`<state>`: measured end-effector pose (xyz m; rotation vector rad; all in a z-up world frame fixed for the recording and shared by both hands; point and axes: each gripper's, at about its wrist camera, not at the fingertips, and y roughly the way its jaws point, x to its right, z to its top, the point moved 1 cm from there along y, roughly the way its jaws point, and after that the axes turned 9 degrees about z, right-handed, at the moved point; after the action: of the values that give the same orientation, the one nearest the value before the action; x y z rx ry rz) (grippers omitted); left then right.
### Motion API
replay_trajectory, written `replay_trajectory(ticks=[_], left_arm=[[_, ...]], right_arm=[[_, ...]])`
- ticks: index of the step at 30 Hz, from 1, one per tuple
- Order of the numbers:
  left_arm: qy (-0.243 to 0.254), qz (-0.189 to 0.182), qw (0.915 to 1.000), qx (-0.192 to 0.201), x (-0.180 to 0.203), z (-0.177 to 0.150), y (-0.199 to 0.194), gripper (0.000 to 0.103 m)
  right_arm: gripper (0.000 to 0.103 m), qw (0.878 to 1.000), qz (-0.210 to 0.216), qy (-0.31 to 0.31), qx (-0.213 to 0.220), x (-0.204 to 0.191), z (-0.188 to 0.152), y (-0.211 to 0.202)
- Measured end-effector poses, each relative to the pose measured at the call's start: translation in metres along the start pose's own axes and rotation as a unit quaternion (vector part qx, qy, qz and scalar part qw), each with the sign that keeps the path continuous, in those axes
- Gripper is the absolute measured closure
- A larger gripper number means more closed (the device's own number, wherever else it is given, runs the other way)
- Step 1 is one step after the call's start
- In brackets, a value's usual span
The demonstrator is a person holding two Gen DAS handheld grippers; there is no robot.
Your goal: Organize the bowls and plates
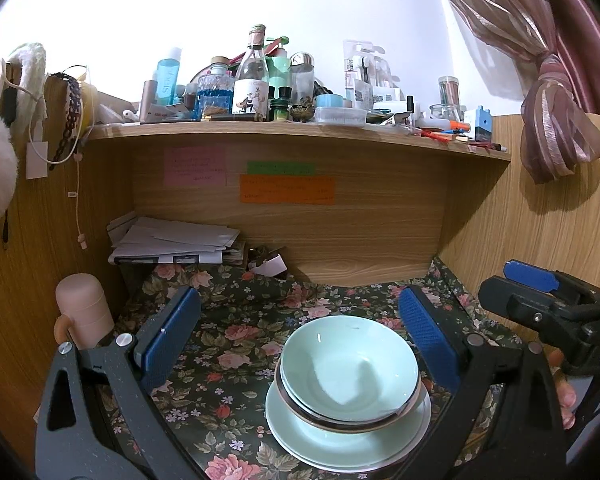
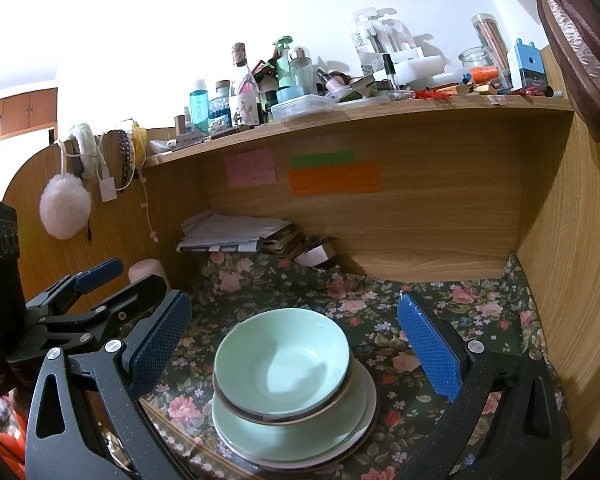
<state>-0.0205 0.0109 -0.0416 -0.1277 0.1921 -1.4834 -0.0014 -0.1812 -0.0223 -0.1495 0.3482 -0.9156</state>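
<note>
Pale green bowls (image 1: 350, 368) are nested and sit on stacked pale green plates (image 1: 328, 444) on the floral cloth; the stack also shows in the right wrist view, bowls (image 2: 282, 362) on plates (image 2: 300, 440). My left gripper (image 1: 296, 340) is open and empty, its blue pads on either side of and above the stack. My right gripper (image 2: 296, 344) is open and empty, likewise straddling the stack without touching it. The right gripper (image 1: 540, 300) shows at the right of the left wrist view; the left gripper (image 2: 112, 292) shows at the left of the right wrist view.
A floral cloth (image 1: 236, 320) covers the desk inside a wooden alcove. A pile of papers (image 1: 176, 240) lies at the back left. A pink cylinder (image 1: 84, 312) stands at the left. The shelf above (image 1: 300, 130) is crowded with bottles. Sticky notes (image 1: 286, 188) are on the back wall.
</note>
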Motion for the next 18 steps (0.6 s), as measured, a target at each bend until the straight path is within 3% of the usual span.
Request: replay_trajectory(ticks=[18], left_arm=[[-0.002,0.007,1.0000,-0.003,0.014,0.003,0.001,0.002]], right_arm=[[0.000,1.000,-0.002,0.004,0.003,0.000,0.001,-0.002]])
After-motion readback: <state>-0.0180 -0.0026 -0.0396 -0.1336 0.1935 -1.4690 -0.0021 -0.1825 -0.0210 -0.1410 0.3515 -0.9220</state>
